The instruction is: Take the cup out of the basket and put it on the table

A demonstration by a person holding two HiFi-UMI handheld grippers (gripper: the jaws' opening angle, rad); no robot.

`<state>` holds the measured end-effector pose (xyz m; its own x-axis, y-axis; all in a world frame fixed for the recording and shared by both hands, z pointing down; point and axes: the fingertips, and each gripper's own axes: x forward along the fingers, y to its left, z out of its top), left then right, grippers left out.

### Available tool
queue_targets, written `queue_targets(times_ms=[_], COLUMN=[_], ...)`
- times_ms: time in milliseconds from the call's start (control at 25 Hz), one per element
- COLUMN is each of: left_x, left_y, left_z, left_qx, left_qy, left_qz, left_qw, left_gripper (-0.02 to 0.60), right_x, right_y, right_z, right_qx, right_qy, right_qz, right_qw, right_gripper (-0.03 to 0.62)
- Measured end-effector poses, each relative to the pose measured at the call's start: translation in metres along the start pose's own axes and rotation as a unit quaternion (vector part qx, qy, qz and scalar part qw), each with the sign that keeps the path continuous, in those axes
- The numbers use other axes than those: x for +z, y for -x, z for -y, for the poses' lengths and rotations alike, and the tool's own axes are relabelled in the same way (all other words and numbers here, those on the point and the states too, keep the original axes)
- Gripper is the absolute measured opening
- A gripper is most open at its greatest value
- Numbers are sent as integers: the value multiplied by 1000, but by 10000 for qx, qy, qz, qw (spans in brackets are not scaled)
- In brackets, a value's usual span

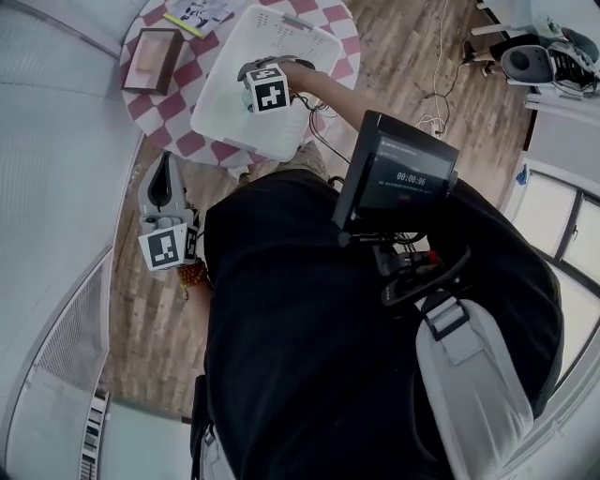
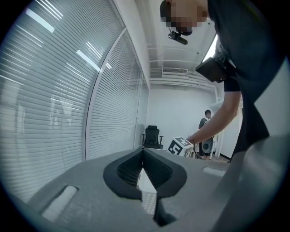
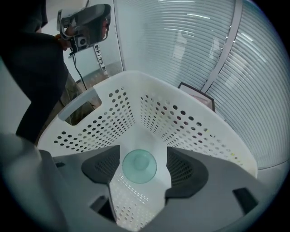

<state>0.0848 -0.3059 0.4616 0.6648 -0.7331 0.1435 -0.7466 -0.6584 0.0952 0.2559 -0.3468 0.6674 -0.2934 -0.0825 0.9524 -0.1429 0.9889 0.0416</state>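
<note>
A white perforated basket stands on the red-and-white checked round table. In the right gripper view a pale green cup sits upright on the basket's floor, seen from above, with the basket wall rising behind it. My right gripper is lowered into the basket and stands open, one dark pad on each side of the cup with gaps between pads and cup. In the head view the right gripper is over the basket and hides the cup. My left gripper hangs beside my left hip, its jaws shut and empty.
A brown tissue box and a booklet lie on the table beyond the basket. A monitor hangs at my chest. Wooden floor surrounds the table, and blinds line the left wall. An office chair and a person are far off.
</note>
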Motion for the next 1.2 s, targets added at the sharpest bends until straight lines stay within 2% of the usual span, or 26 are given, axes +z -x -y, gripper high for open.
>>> queue_targets(times_ms=[240,480,680,840,1200], left_x=[4,1,0,-3,-7], left_y=[9,10,13,21,26], left_z=[-5,-2,-5,-5,-3], left_qx=[118,143,248,305,299], left_qy=[25,-108,8,-39,-40], left_qz=[73,-68,-30,-53,-33], left_qw=[9999,9998,9997,9995,9995], left_gripper=[6,6,6,6,6], right_x=[-5,-22,-36,-37,-42], right_y=[-17,-26,-39,-46,-52], right_z=[-8,-4,-2,-11,-13], right_qx=[324,168,188,291,191], right_qy=[-16,-262,-344,-382,-390], right_qz=[-201,-144,-291,-370,-491], right_qw=[9993,9994,9988,9982,9979], right_gripper=[347,351,351,350,350])
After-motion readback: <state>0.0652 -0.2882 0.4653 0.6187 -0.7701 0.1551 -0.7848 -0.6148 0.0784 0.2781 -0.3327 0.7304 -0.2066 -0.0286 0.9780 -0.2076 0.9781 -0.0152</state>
